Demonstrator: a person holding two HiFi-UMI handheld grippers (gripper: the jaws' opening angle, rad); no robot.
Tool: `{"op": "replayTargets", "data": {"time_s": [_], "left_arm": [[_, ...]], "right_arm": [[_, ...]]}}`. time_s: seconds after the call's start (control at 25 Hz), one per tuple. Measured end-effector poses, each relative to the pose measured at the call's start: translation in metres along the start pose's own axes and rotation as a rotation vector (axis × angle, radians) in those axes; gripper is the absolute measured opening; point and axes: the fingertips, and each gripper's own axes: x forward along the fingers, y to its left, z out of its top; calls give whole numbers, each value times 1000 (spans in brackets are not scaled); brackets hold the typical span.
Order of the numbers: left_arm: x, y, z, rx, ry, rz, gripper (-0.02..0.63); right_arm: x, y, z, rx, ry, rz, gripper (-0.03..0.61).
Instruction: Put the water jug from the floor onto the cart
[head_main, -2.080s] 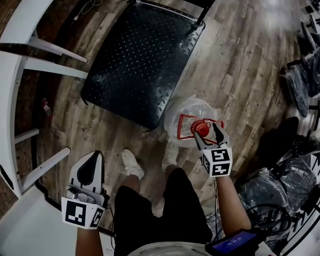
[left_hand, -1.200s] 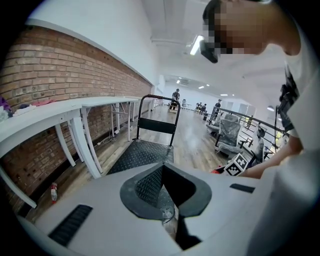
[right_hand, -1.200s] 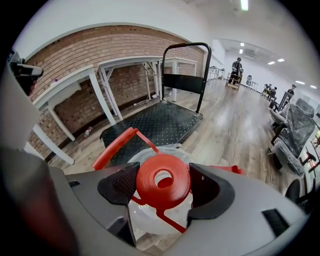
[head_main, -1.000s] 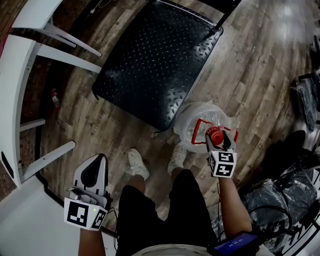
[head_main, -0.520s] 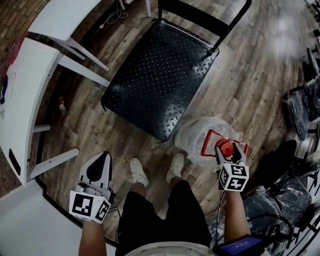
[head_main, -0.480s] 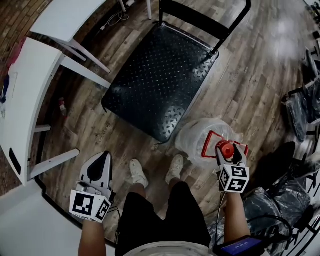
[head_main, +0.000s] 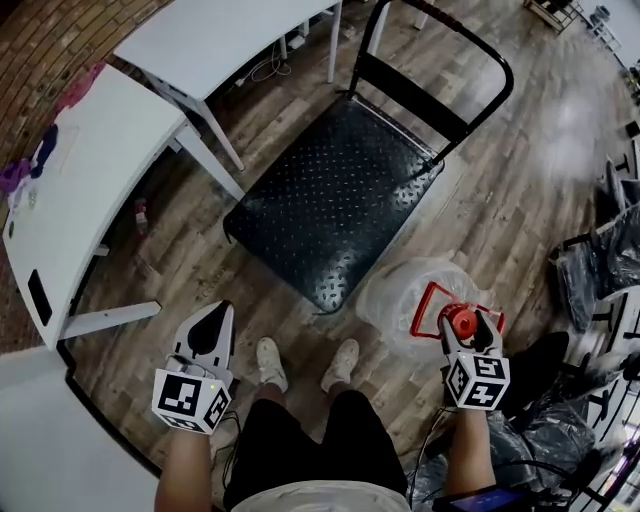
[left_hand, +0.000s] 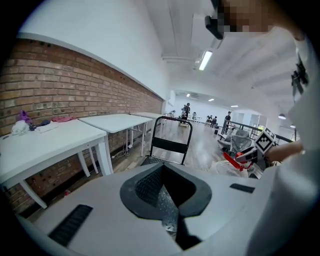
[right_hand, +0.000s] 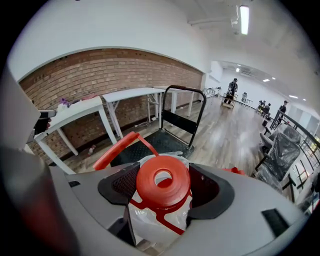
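The clear water jug (head_main: 408, 292) has a red cap (head_main: 460, 321) and a red carry handle (head_main: 428, 303). It is just off the near right corner of the black cart (head_main: 335, 205), over the wooden floor. My right gripper (head_main: 463, 326) is shut on the jug's neck under the cap (right_hand: 163, 181), with the red handle (right_hand: 117, 148) sticking up to the left. Whether the jug's base touches the floor is hidden. The cart deck (right_hand: 152, 142) lies just beyond it. My left gripper (head_main: 212, 322) hangs at my left side, shut and holding nothing (left_hand: 167, 200).
White tables (head_main: 100, 180) stand left of the cart, with a small bottle (head_main: 142, 213) on the floor beneath. The cart's upright black handle (head_main: 440, 60) is at its far end. Plastic-wrapped chairs (head_main: 600, 255) crowd the right. My feet (head_main: 270, 362) are near the cart's front edge.
The view has risen and pulled back, so more of the tables and cart handle shows. My right gripper has stayed shut on the jug, and the left gripper has kept its place.
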Motion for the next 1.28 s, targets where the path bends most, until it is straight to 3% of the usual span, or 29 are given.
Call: {"op": "replayTargets", "data": {"time_s": [0.56,0.88,1.28], "left_arm": [[-62,76,-27,-97,-1,208,0],[-91,113,-42,-140,0,302,0],[-114,126,-68,-197,16,372,0]], "right_arm": [[73,131,79,-147,-37,243,310],[117,197,85,-235,-23,304,310],[169,246,71,-340,47,336,310]]}}
